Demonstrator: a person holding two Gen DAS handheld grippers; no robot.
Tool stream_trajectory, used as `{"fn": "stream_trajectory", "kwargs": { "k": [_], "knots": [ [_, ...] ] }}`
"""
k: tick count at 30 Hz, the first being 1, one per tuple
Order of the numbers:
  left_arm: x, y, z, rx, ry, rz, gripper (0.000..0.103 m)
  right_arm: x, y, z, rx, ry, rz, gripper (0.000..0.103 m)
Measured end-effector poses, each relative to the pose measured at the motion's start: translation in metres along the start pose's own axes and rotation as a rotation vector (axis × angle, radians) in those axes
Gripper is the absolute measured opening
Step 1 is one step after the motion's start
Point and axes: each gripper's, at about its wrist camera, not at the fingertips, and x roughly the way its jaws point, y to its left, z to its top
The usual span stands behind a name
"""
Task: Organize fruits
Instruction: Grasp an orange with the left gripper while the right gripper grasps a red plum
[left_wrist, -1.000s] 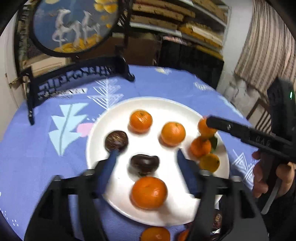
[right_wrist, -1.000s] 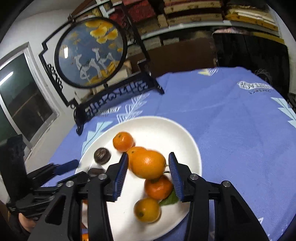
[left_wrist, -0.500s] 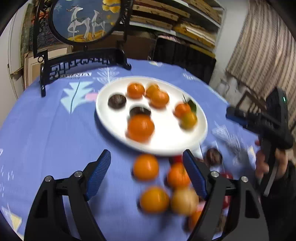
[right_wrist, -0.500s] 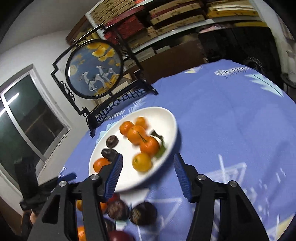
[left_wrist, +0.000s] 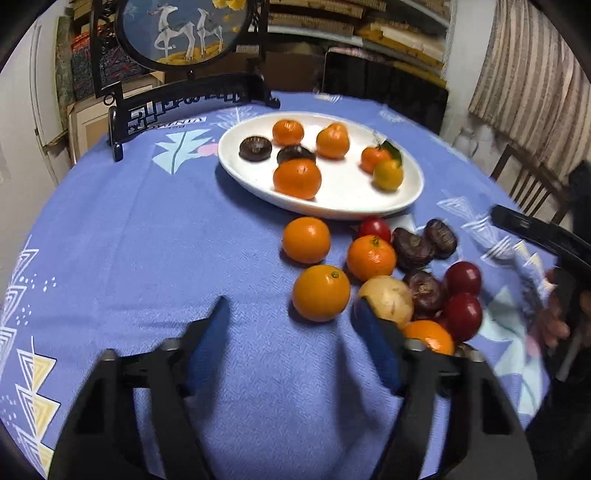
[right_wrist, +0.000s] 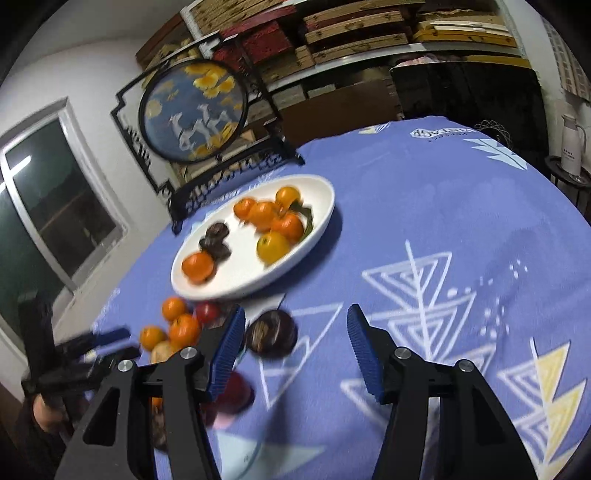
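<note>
A white oval plate (left_wrist: 406, 199) (right_wrist: 325, 206) holds several oranges and two dark brown fruits. Loose fruit lies on the blue cloth in front of it: oranges, red fruits, dark brown ones and a pale one (left_wrist: 386, 297). My left gripper (left_wrist: 290, 314) hovers low over the cloth with its jaws closing. An orange (left_wrist: 321, 291) sits just ahead of its tips, nearer the right finger and untouched. My right gripper (right_wrist: 295, 317) is open. A dark brown fruit (right_wrist: 271, 334) lies on the cloth between its fingers, close to the left pad.
A round painted screen on a black stand (left_wrist: 184, 99) (right_wrist: 195, 110) stands at the table's back edge behind the plate. A hand (left_wrist: 554, 321) shows at the right edge. A chair (left_wrist: 524, 181) and a white flask (right_wrist: 572, 147) stand beyond the table.
Both grippers have pulled back from the plate to the loose pile. The right one has let go of the orange it held over the plate. The left jaws are narrower.
</note>
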Motion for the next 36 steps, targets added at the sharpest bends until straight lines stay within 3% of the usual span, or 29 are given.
{"fn": "stream_trajectory", "kwargs": {
  "k": [2,7,11,13,16,22,26,28,31,33,34,36],
  "knots": [
    [0.005,-0.006,0.003,0.022,0.008,0.016,0.047,-0.003,0.003,-0.007,-0.016,0.017,0.002,0.058],
    [0.020,-0.022,0.011,0.078,0.033,0.032,0.045,-0.018,0.013,-0.019,-0.056,0.034,0.024,0.058],
    [0.021,-0.019,0.011,0.062,0.031,0.010,0.045,-0.020,0.022,-0.026,-0.092,0.058,0.040,0.058],
    [0.022,-0.019,0.011,0.057,0.031,-0.021,0.035,-0.019,0.027,-0.030,-0.106,0.074,0.051,0.058],
    [0.020,-0.022,0.010,0.070,0.012,-0.013,0.035,-0.017,0.034,-0.033,-0.121,0.088,0.064,0.055],
    [0.009,-0.010,0.009,0.002,-0.046,-0.075,0.035,-0.016,0.048,-0.039,-0.175,0.116,0.094,0.054],
    [0.020,-0.011,0.011,0.003,0.007,-0.064,0.035,-0.008,0.052,-0.039,-0.188,0.134,0.051,0.054],
    [0.027,-0.013,0.013,0.006,0.045,-0.065,0.038,-0.005,0.050,-0.036,-0.177,0.137,0.039,0.054],
    [0.032,-0.004,0.016,-0.044,0.065,-0.043,0.064,0.002,0.050,-0.035,-0.172,0.158,0.023,0.054],
    [0.034,0.002,0.017,-0.073,0.072,-0.068,0.065,0.008,0.051,-0.036,-0.167,0.176,0.019,0.054],
    [0.034,0.001,0.017,-0.069,0.071,-0.069,0.064,0.010,0.051,-0.036,-0.166,0.183,0.023,0.054],
    [0.032,-0.005,0.016,-0.040,0.057,-0.079,0.048,0.014,0.053,-0.035,-0.165,0.188,0.028,0.052]
  ]
}}
